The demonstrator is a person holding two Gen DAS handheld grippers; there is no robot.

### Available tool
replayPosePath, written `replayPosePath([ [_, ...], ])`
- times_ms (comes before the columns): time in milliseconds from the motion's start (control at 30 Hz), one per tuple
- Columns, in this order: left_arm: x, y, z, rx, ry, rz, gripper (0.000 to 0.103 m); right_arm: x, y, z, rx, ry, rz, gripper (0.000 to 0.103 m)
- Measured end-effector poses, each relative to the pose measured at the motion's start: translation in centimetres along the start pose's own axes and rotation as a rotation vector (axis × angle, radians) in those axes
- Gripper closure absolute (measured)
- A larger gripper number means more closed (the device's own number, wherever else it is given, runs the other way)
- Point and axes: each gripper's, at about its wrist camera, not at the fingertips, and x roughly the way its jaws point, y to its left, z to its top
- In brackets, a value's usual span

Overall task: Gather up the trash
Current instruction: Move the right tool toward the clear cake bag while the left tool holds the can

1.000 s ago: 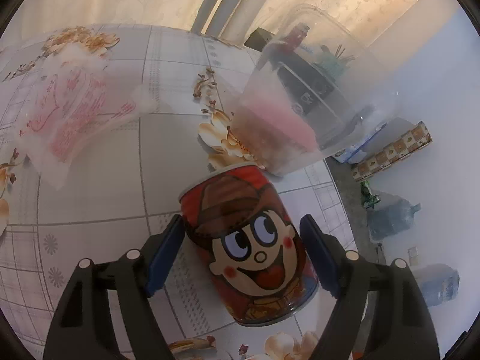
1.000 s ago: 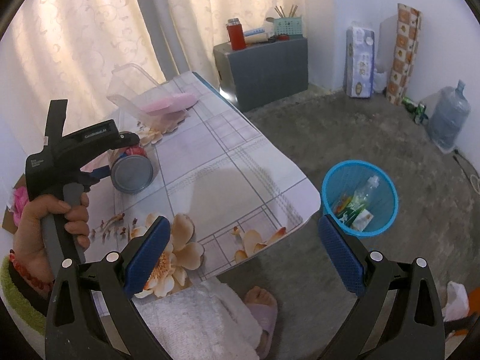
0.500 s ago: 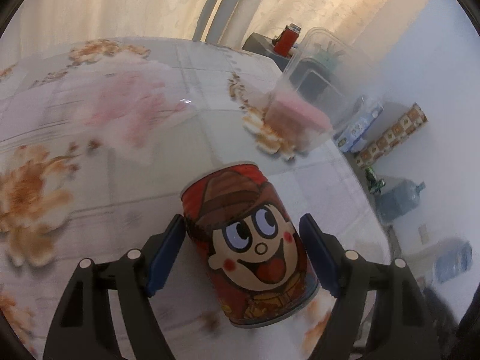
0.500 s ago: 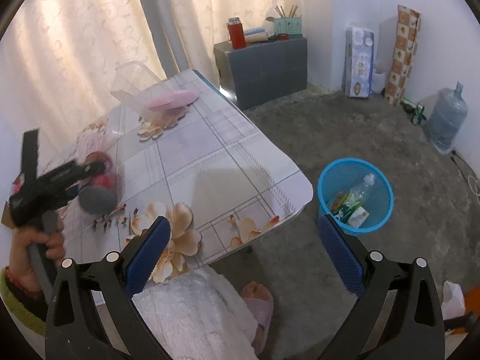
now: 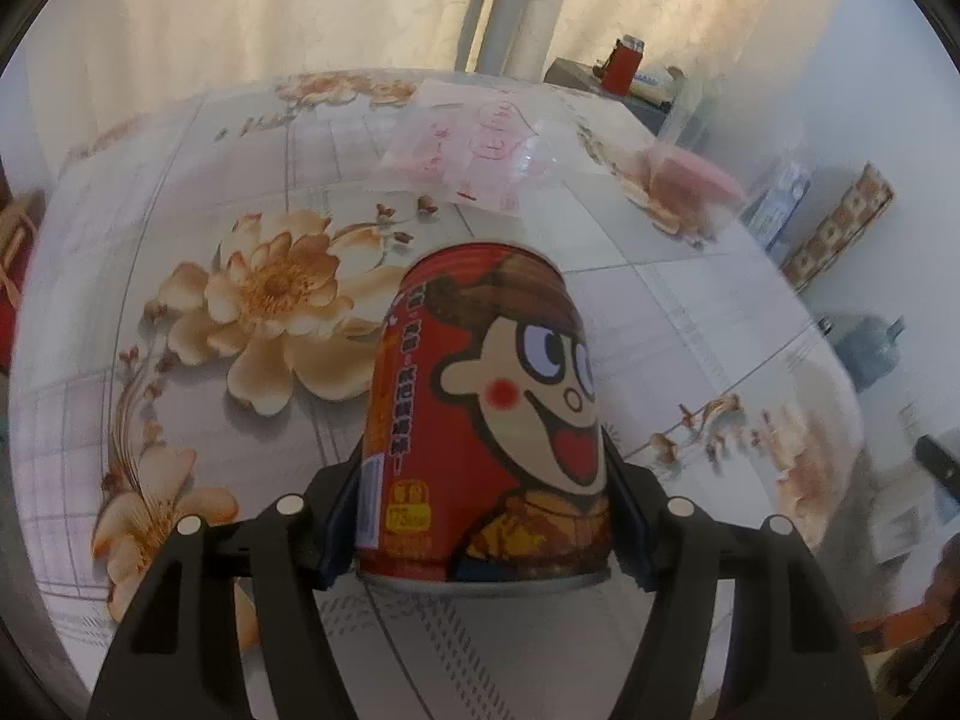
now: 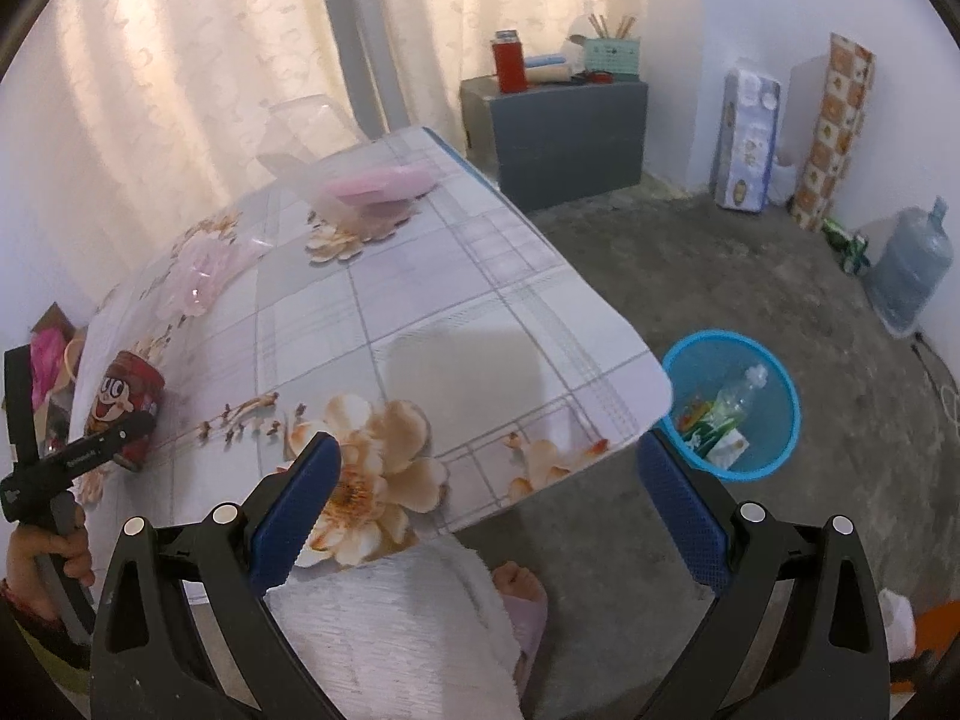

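A red cylindrical metal can printed with a cartoon face (image 5: 480, 420) was seen between the blue pads of the left tool (image 5: 483, 516), whose jaws were closing on it; the pads lay against its lower sides, so the can was gripped there. The can was upright or slightly tilted over the worktop (image 5: 660, 312), which was covered by a glossy cloth with grey checks and beige flowers. Whether its base touched the cloth could not be told. From the right wrist view the same can was seen at the left edge of the worktop, with the black body of the left tool in front of it and the person's hand (image 6: 45, 546) wrapped around the tool's handle.

The right tool (image 6: 489, 516) was held with its blue pads wide apart and nothing between them, above the near edge of the worktop and a white-trousered knee (image 6: 396, 630).

A crumpled clear plastic bag with pink print (image 5: 474, 150) lay farther back on the worktop, well apart from the can. A clear plastic container holding something pink (image 6: 354, 174) stood near the far corner. On the concrete floor, just beside the worktop's corner, a round blue mesh waste basket (image 6: 780, 420) was seen with a clear plastic bottle (image 6: 741, 393) and wrappers inside.
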Motion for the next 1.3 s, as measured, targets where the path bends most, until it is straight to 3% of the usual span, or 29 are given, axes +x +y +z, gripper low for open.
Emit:
replayPosePath([
  [167, -0.3, 1.5, 0.4, -0.089, 0.011, -0.064, 0.032, 0.0, 1.7, 0.3, -0.039, 0.001, 0.007, 0.008],
  [467, 1.1, 0.8, 2.3, -0.019, -0.006, 0.021, 0.032, 0.9, 4.8, 0.1, -0.086, 0.036, 0.030, 0.008],
  [600, 1.2, 1.3, 2.2, -0.026, -0.023, 0.021, 0.039, 1.2, 5.9, 0.6, -0.104, 0.038, 0.046, 0.008],
  [700, 0.8, 1.9, 1.6, -0.041, -0.040, 0.016, 0.039, 1.9, 7.5, 1.7, -0.118, 0.052, 0.102, 0.008],
  [967, -0.8, 4.7, 0.3, -0.096, -0.076, 0.042, 0.039, 6.8, 14.7, 6.5, -0.085, 0.165, 0.444, 0.008],
  [1067, -1.2, 5.4, 0.0, -0.110, -0.087, 0.045, 0.039, 9.9, 17.6, 8.7, -0.059, 0.214, 0.527, 0.009],
  [1200, -1.6, 5.7, -0.4, -0.123, -0.099, 0.045, 0.039, 13.7, 20.9, 11.7, -0.040, 0.261, 0.578, 0.017],
  [1300, -1.7, 5.7, -0.6, -0.123, -0.105, 0.045, 0.039, 16.5, 22.1, 13.7, -0.025, 0.260, 0.544, 0.025],
])
